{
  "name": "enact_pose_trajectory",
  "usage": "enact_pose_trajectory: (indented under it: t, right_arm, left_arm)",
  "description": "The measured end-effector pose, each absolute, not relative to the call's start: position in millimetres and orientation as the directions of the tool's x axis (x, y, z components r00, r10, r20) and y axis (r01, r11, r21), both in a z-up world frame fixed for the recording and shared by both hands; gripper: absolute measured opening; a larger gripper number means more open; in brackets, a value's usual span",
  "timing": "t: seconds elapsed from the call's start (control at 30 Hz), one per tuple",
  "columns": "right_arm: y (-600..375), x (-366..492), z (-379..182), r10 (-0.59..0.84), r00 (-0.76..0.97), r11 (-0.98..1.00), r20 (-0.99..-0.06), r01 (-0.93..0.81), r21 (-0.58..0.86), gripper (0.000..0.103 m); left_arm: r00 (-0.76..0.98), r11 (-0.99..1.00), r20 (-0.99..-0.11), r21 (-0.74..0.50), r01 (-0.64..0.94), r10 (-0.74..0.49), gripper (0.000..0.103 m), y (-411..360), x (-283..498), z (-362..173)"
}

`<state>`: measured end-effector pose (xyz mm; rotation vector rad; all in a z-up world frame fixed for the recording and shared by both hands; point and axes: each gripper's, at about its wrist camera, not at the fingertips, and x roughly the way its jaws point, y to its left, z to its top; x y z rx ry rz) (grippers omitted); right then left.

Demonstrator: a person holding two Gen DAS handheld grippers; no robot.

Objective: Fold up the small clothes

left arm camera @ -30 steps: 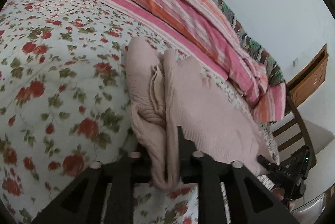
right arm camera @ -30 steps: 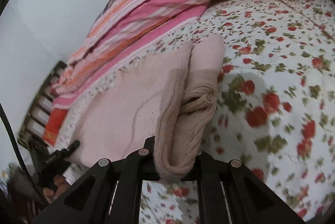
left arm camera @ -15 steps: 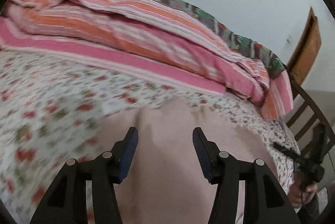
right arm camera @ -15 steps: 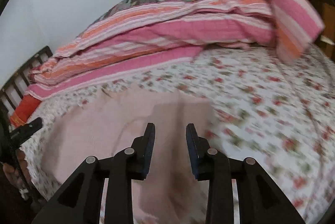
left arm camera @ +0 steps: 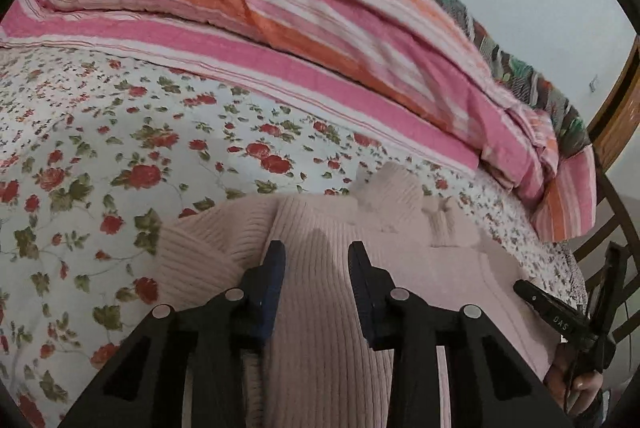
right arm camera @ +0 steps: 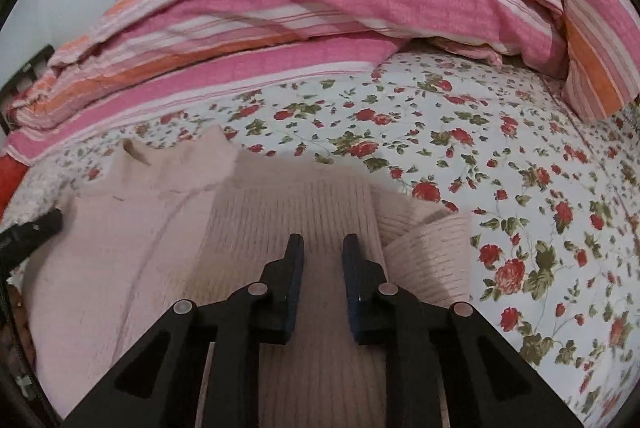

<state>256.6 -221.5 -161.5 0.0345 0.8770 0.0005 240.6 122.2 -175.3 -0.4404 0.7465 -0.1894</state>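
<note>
Grippers both hover over the sweater, nothing held. Left gripper (left arm camera: pixel 316 252): jaws well apart, ribbed knit visible between them. Right gripper (right arm camera: pixel 322 246): jaws parted narrower, also empty.

Sweater (left arm camera: pixel 320 328) lies on the floral sheet (left arm camera: pixel 120 147), pale pink, partly folded. A ribbed panel is laid over the body, and a sleeve end or cuff (right arm camera: pixel 432 248) sticks out on the right side, just beside the right gripper.

Step in hand, my read: a fold has just been laid down and the next grab is pending. To do it well:
- pick an edge, not the middle of the panel; knit is thick and stretchy, so bite deep enough to catch all layers
- both grippers take matching corners so the fold line stays straight
- lift low and lay flat, don't drag; the sheet will likely bunch
- tuck the loose cuff in first, or it ends up outside the stack

View differences:
- right wrist shows the cuff clearly and the collar (right arm camera: pixel 136 151) at far left; left wrist shows the collar only blurred
- left wrist shows the other gripper's body and the person's hand at lower right, plus a chair (left arm camera: pixel 616 211)
- both show the striped quilt (left arm camera: pixel 280 27) piled at the far side, well clear of the sweater
</note>
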Motion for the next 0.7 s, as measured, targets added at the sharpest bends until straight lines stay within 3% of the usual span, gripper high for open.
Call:
enact_pose_trajectory:
  t: [0.07, 0.13, 0.17, 0.3, 0.43, 0.7]
  right_arm:
    - [-208, 247, -148, 0.031, 0.653, 0.999, -0.757, 0.002, 0.042, 0.026]
    - [-184, 236, -137, 0.132, 0.658, 0.991, -0.742, -0.096, 0.091, 0.042]
    - [-172, 233, -135, 0.164, 0.65, 0.986, -0.742, -0.136, 0.098, 0.044]
    - [-124, 230, -145, 0.204, 0.609, 0.969, -0.766, -0.236, 0.071, 0.044]
    - [-101, 250, -160, 0.063, 0.587, 0.982, -0.807, -0.183, -0.057, 0.044]
    - [-98, 300, -174, -0.021, 0.551, 0.99, -0.834, -0.104, -0.094, 0.04]
  left_arm:
    - [0.732, 0.882, -0.594, -0.47, 0.02, -0.333, 0.039, 129, 235, -170]
    - [0.755, 0.87, -0.562, -0.493, 0.02, -0.336, 0.058, 138, 232, -165]
    - [0.77, 0.862, -0.541, -0.507, 0.024, -0.339, 0.061, 144, 230, -162]
    - [0.8, 0.87, -0.524, -0.494, -0.007, -0.291, 0.063, 160, 224, -155]
    - [0.801, 0.878, -0.537, -0.477, -0.03, -0.264, 0.063, 179, 219, -159]
    - [0.792, 0.894, -0.561, -0.447, -0.041, -0.244, 0.063, 207, 209, -169]
